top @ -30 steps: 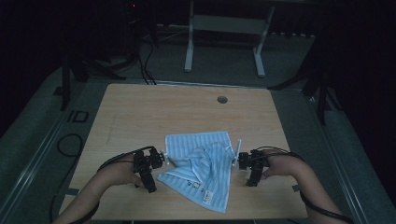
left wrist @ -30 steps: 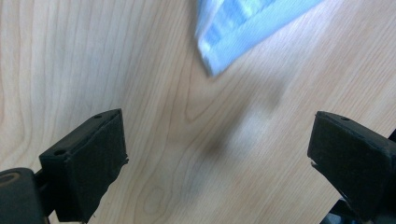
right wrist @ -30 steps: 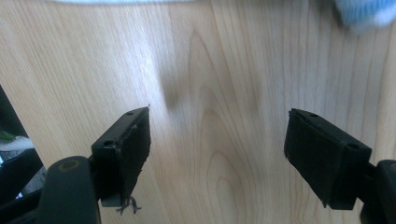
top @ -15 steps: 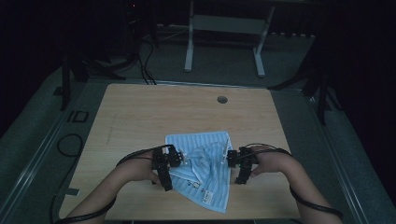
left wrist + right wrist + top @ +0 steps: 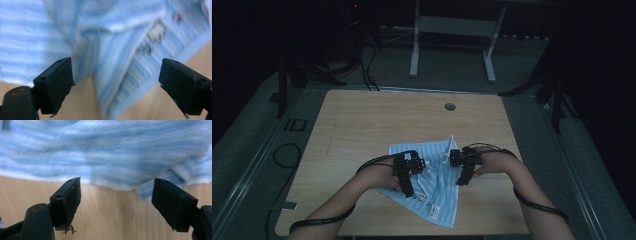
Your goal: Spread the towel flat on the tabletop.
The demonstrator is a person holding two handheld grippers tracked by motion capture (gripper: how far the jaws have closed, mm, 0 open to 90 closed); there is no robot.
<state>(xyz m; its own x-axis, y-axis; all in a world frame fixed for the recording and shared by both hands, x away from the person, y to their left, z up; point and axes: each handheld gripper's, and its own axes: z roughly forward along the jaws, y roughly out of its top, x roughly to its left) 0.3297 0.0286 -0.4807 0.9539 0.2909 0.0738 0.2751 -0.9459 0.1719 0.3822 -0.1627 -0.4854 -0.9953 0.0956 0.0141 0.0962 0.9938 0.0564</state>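
Both forearms are seen entering from the bottom of the high view, angled inward toward each other over the near half of the desk point(image 5: 362, 120). The left gripper point(image 5: 408, 172) is held at the left edge of the blue striped cloth point(image 5: 437, 192); the right gripper point(image 5: 462, 167) is held at its right edge, cables trailing along both arms. The cloth is laid crumpled on the desk, near the front edge, between the two hands. Compared with a second ago, both hands are found closer together, drawn in over the cloth, and the cloth is bunched narrower. The left fingers have just been closing a little, with a fold of cloth lying between them but not pressed. In the left gripper view the left gripper point(image 5: 117, 82) is shown released, fingers wide apart, with a folded ridge of the cloth point(image 5: 112, 50) and small printed figures visible, detail lost from above. In the right gripper view the right gripper point(image 5: 116, 197) is shown released too, bare wood between the fingers and the cloth point(image 5: 105, 152) hem just beyond the tips, blurred. A round hole point(image 5: 450, 106) in the desk is seen from above.
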